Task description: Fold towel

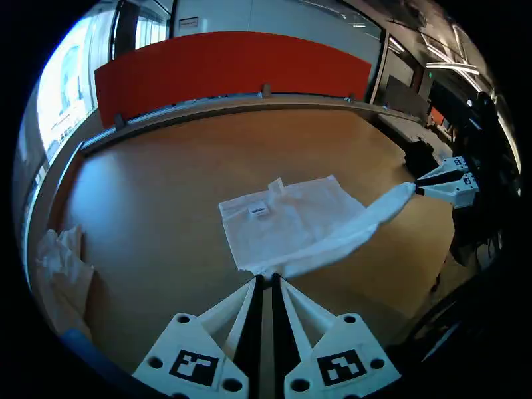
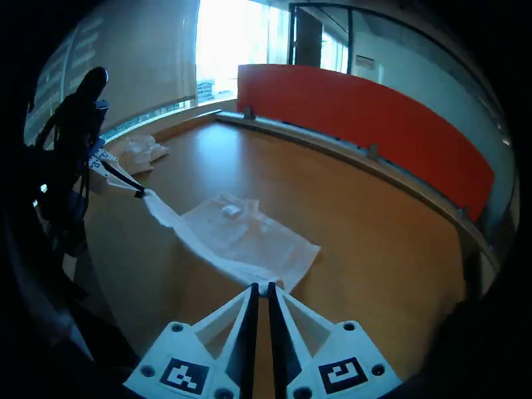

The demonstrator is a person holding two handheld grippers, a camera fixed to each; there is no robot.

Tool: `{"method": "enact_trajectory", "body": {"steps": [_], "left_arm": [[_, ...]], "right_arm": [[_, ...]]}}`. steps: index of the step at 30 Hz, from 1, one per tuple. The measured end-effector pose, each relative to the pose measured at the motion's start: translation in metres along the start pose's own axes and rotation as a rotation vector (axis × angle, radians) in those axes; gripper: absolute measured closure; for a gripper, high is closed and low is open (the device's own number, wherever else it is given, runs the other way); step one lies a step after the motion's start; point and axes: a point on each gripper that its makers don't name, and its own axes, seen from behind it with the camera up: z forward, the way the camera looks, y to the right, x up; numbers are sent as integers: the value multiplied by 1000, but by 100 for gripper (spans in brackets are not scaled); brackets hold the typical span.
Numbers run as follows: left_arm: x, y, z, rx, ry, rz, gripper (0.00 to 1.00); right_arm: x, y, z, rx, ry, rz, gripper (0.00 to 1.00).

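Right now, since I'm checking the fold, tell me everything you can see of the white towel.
The towel is thin white cloth with a small tag near one edge. Most of it lies flat on the wooden table; one side is lifted into a stretched band between the left gripper and the right gripper, each shut on a corner.

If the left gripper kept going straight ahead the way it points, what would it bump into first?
Likely the white towel whose corner the left gripper pinches, lying flat on the table just ahead; depth is unclear.
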Motion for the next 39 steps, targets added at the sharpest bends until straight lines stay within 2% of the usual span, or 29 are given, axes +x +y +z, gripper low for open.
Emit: {"method": "enact_trajectory", "body": {"steps": [6, 20, 30, 39], "left_arm": [[11, -10, 23, 4, 5, -12, 91], [38, -35, 81, 20, 7, 12, 91], [36, -41, 104, 14, -10, 23, 91], [27, -51, 134, 12, -30, -17, 91]], "right_arm": [[0, 16, 20, -3, -13, 7, 90], [6, 46, 69, -24, -31, 33, 90], [-4, 56, 89, -28, -64, 61, 90], [-14, 65, 118, -38, -88, 82, 90]]}}
